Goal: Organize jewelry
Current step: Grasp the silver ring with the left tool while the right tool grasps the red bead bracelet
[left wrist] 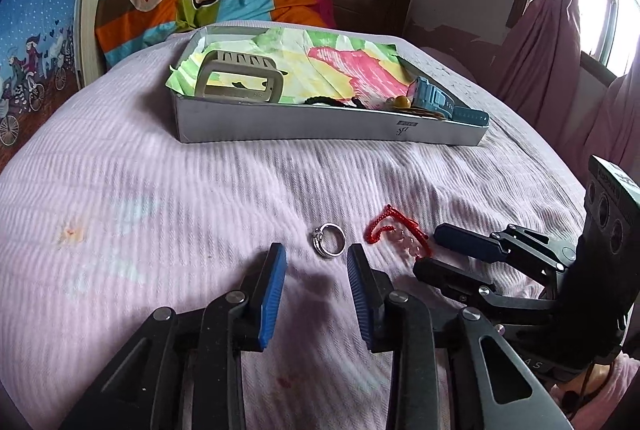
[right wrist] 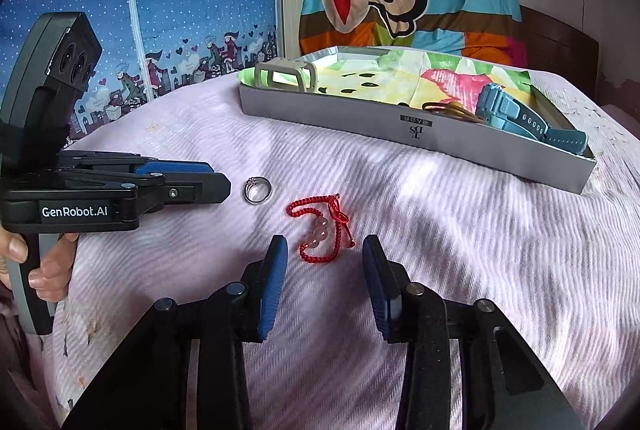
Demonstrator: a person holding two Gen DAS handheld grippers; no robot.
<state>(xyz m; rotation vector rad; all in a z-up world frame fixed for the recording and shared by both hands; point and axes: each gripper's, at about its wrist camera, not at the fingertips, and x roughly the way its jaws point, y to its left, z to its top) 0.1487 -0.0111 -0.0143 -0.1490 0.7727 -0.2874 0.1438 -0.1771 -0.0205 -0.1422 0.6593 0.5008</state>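
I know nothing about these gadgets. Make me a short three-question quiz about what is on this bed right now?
1. True or false: the silver ring already lies inside the grey tray.
2. Which piece lies just ahead of the right gripper?
A. the blue watch
B. the red cord bracelet
C. the beige buckle
3. Fill in: the left gripper points at the ____, and its fingers do not touch it.

Key
1. False; it lies on the pink bedspread, in front of the tray.
2. B
3. silver ring
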